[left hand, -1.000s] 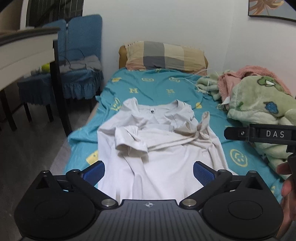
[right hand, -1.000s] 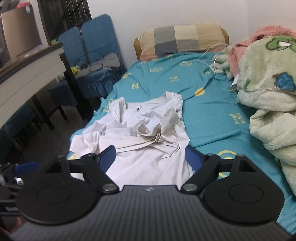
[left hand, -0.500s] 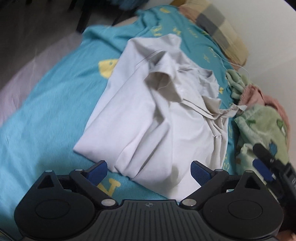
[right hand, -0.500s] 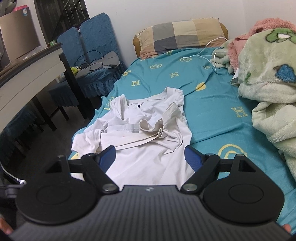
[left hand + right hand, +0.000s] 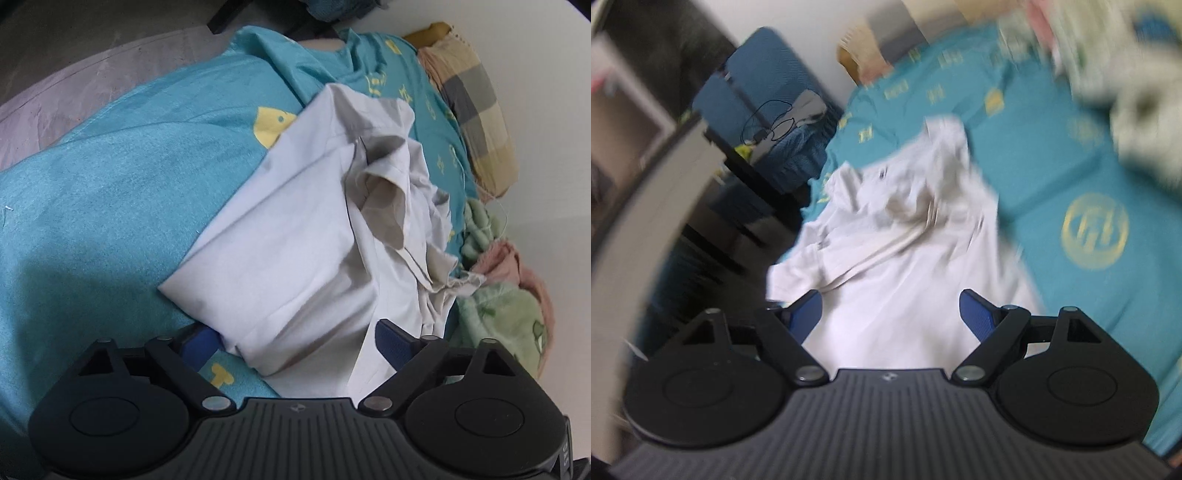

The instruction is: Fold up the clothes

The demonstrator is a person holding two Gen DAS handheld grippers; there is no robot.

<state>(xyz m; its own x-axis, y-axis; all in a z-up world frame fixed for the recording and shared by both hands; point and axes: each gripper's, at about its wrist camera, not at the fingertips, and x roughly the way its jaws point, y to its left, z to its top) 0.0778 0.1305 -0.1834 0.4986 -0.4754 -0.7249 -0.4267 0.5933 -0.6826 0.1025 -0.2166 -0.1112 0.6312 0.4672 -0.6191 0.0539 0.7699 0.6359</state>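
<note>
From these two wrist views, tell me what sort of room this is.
Most likely a bedroom. A bed with a teal patterned sheet fills both views, a checked pillow lies at its head, and a plush green blanket is heaped along one side. A white T-shirt lies spread on the sheet.

Left gripper (image 5: pixel 295 341): jaws spread wide, tilted, pointing down low.
Right gripper (image 5: pixel 891 310): jaws wide apart, blurred view.

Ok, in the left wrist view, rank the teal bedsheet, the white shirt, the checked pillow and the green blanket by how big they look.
1. Teal bedsheet, the largest area.
2. White shirt.
3. Checked pillow and green blanket: they look alike in size, and the blanket is cut by the frame edge, so no ranking between them.
</note>
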